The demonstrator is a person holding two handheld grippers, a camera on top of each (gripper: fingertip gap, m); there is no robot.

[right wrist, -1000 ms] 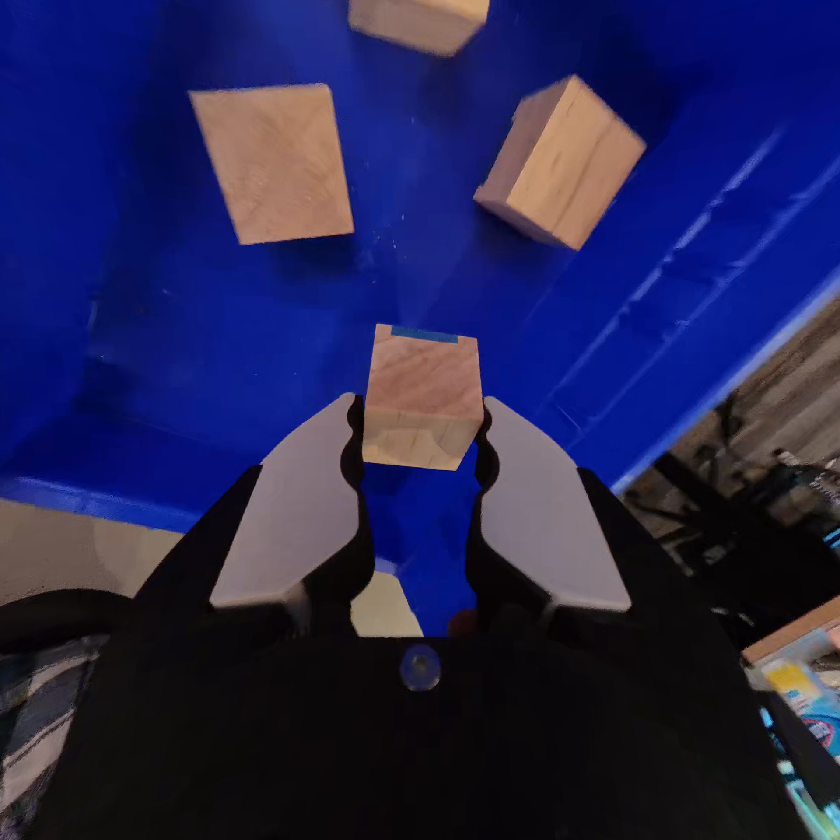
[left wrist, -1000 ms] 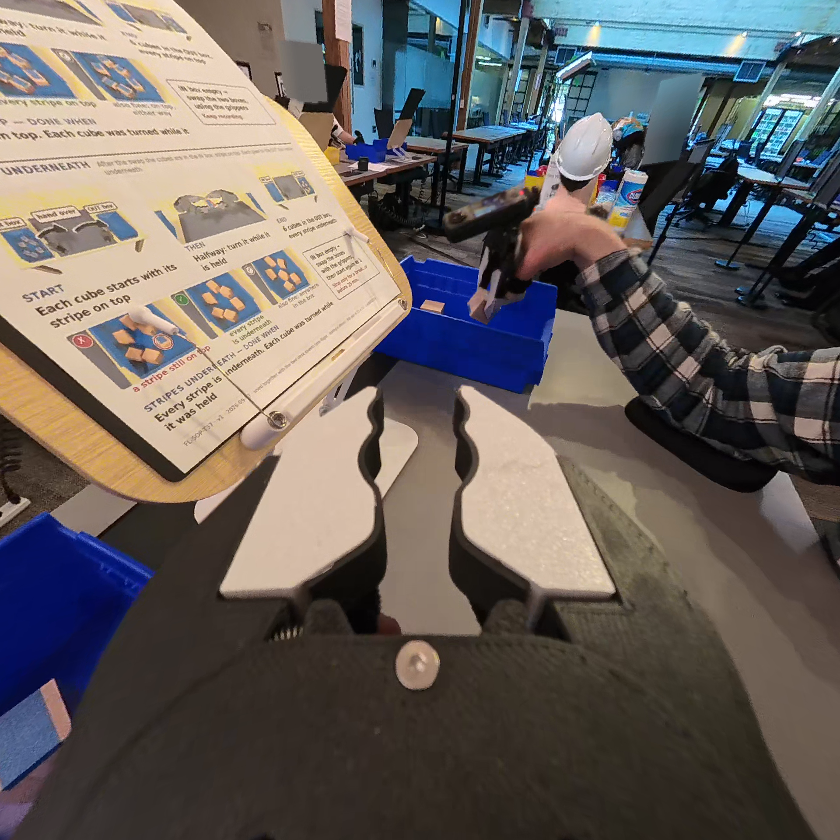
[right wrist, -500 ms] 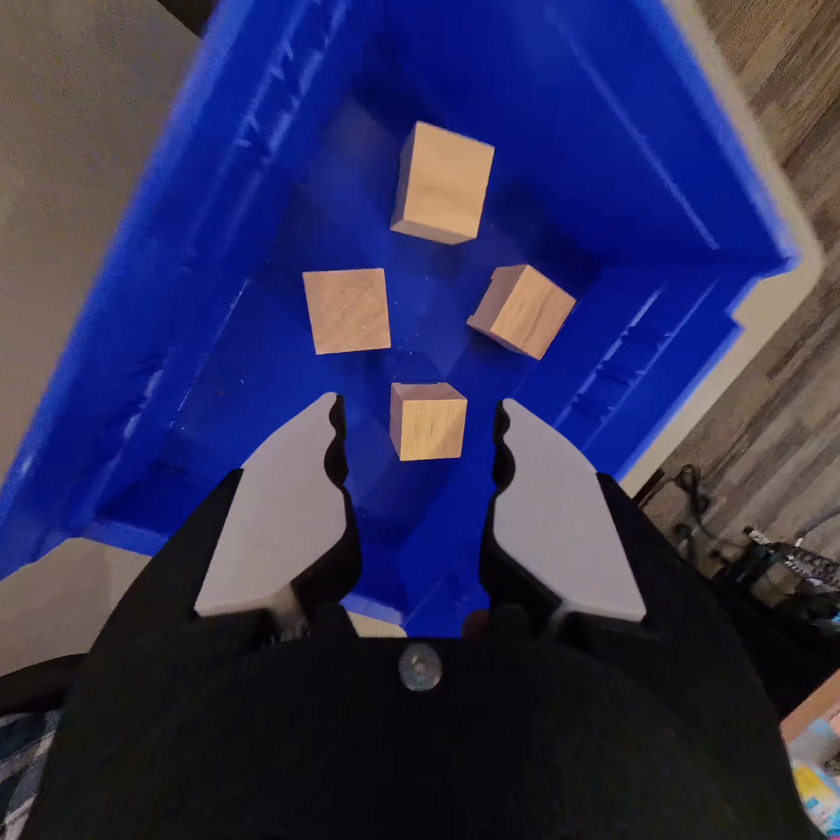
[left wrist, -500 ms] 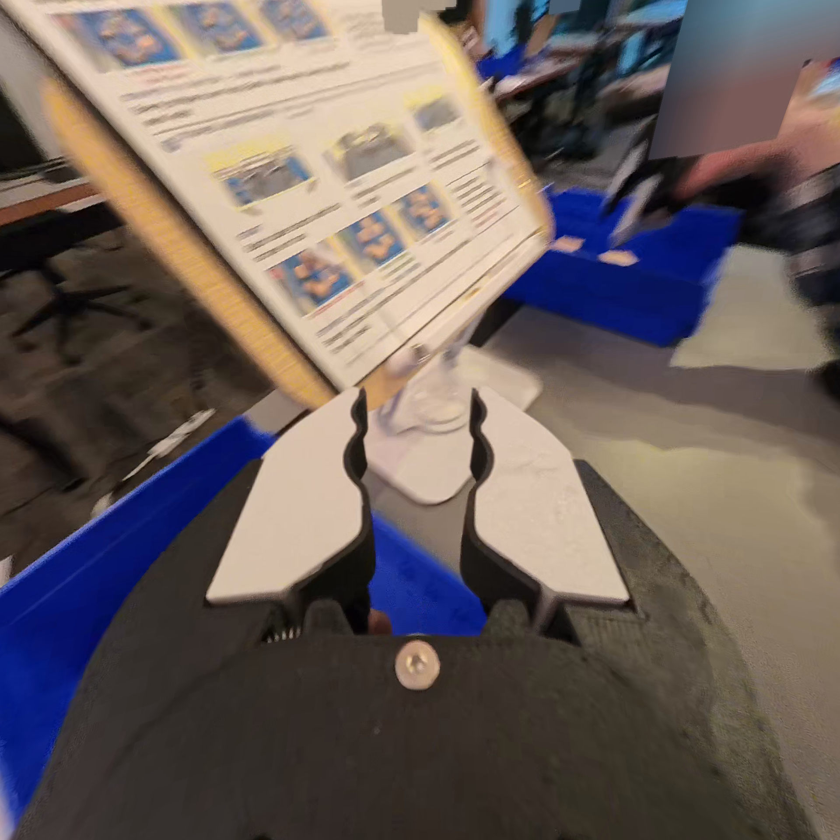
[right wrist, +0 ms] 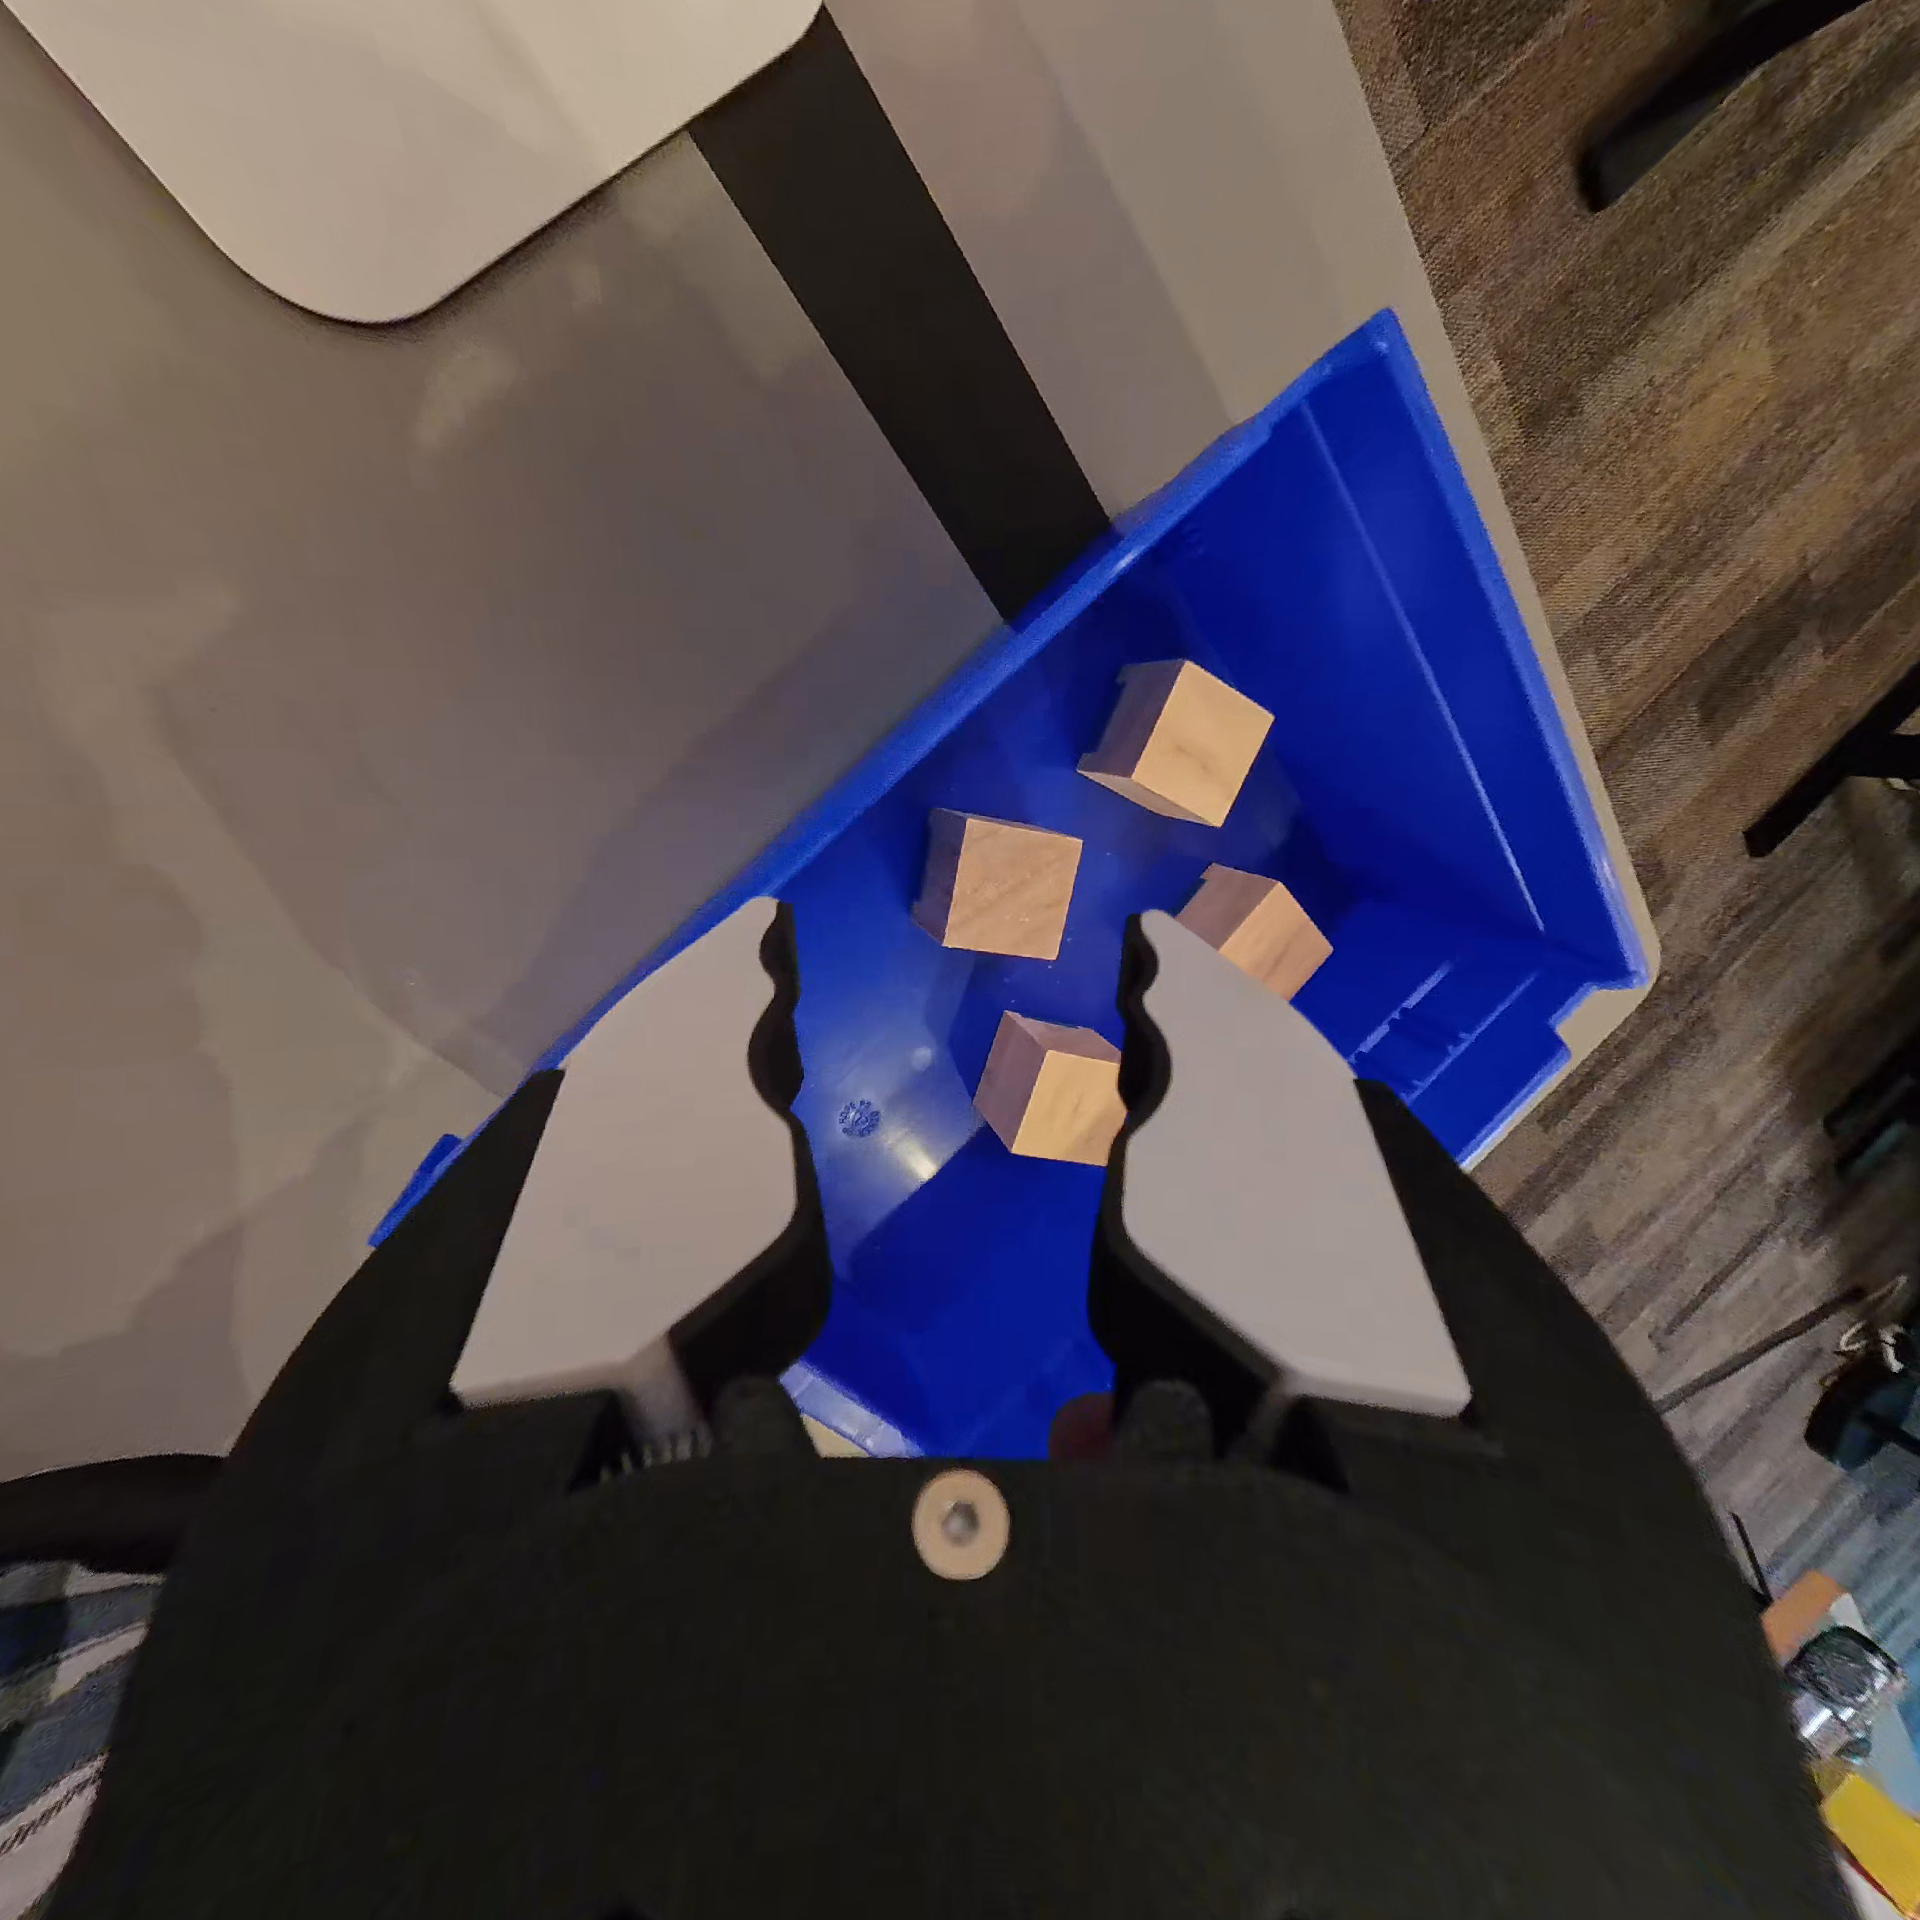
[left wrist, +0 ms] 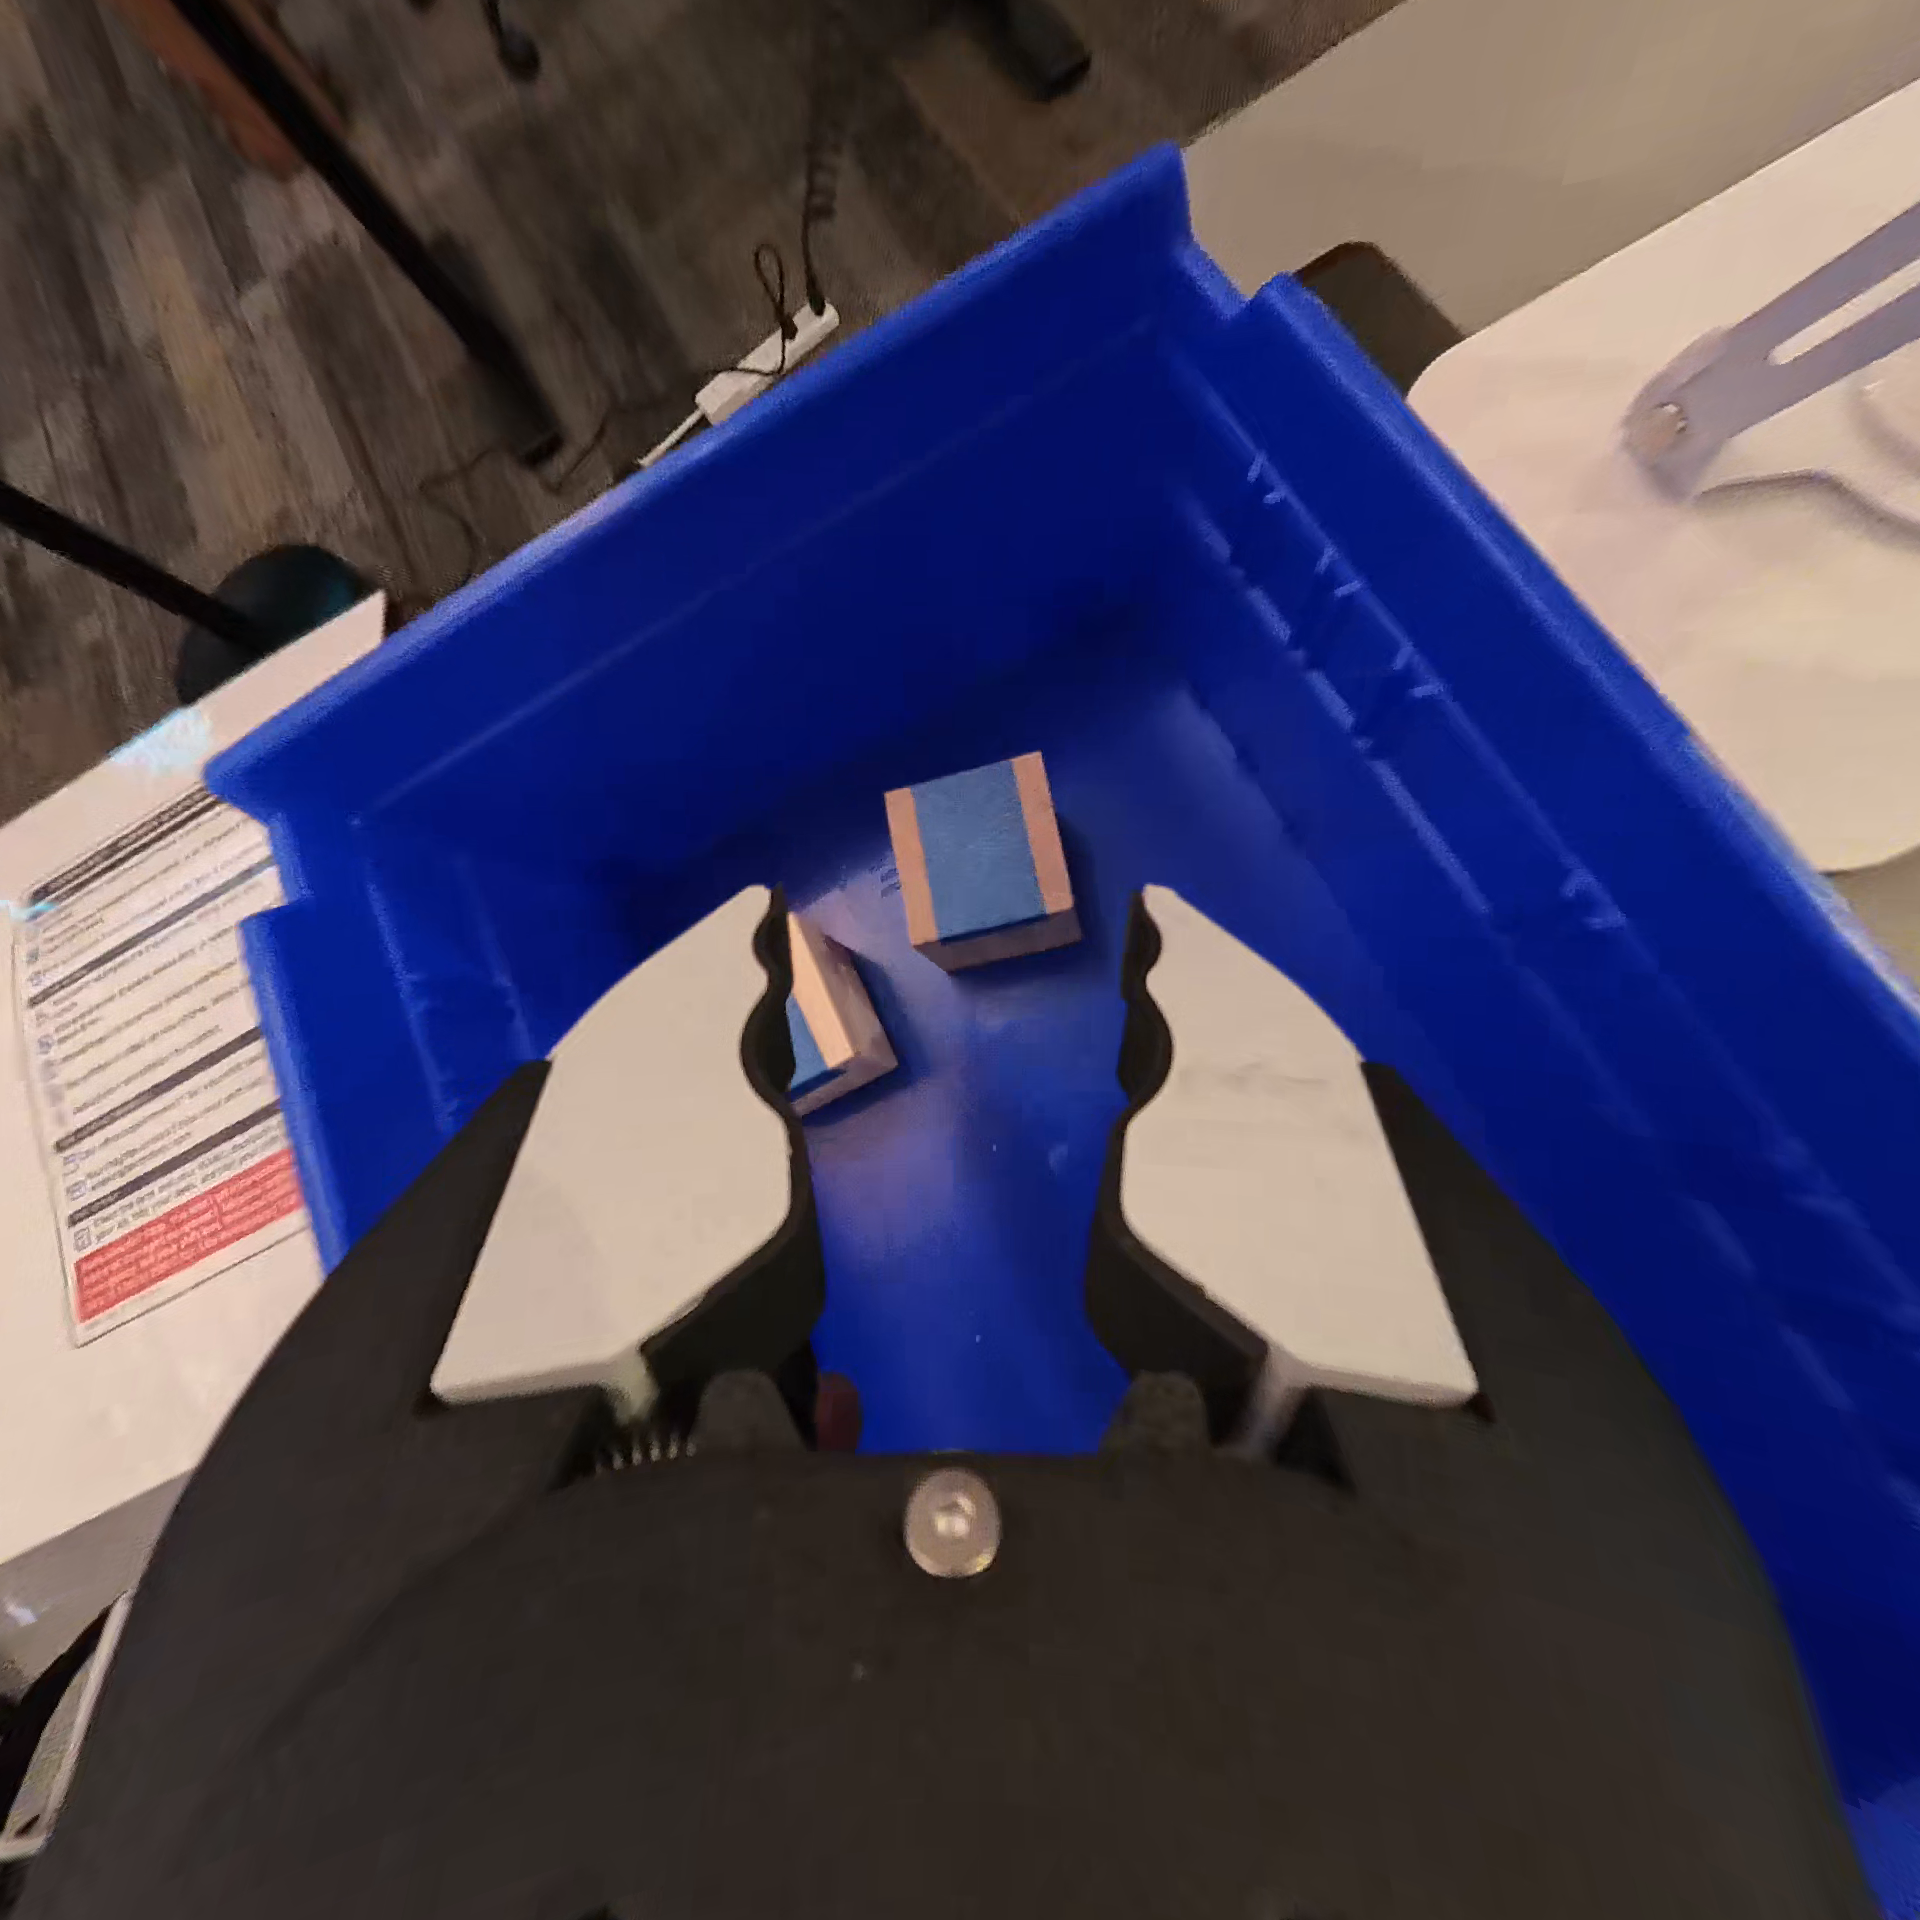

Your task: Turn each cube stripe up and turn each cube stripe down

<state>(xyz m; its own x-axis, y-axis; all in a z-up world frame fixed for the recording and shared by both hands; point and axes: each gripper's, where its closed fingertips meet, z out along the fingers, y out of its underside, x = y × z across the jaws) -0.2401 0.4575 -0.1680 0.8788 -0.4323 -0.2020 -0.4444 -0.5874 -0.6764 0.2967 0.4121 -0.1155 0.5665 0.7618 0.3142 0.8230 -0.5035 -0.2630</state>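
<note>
A pale tabletop (right wrist: 416,727) carries two blue bins, with dark wood-pattern floor (right wrist: 1714,416) beyond its edges.

In the left wrist view, the left gripper (left wrist: 951,914) hangs over one blue bin (left wrist: 727,644) with its fingers spread wide and nothing between the pads. A striped cube (left wrist: 982,862) rests on the bin floor just beyond the fingertips, nearer the right one, its blue stripe facing up. A second cube (left wrist: 831,1023) lies beside the left fingertip and is partly hidden behind it; its blue stripe also faces up.

In the right wrist view, the right gripper (right wrist: 956,920) is likewise spread wide and bare above the other blue bin (right wrist: 1455,644). Four wooden cubes sit inside with plain wood on top: a nearest cube (right wrist: 1055,1091) partly behind the right fingertip, a middle cube (right wrist: 1003,883) just past the tips, a farthest cube (right wrist: 1184,743), and a right-hand cube (right wrist: 1262,930) that the right finger overlaps.

A printed sheet (left wrist: 156,1060) with a red block at its foot lies on the table left of the first bin; its lines are too blurred to read. A white rounded stand base (left wrist: 1714,520) sits to that bin's right. A power strip (left wrist: 758,364) lies on the floor.
</note>
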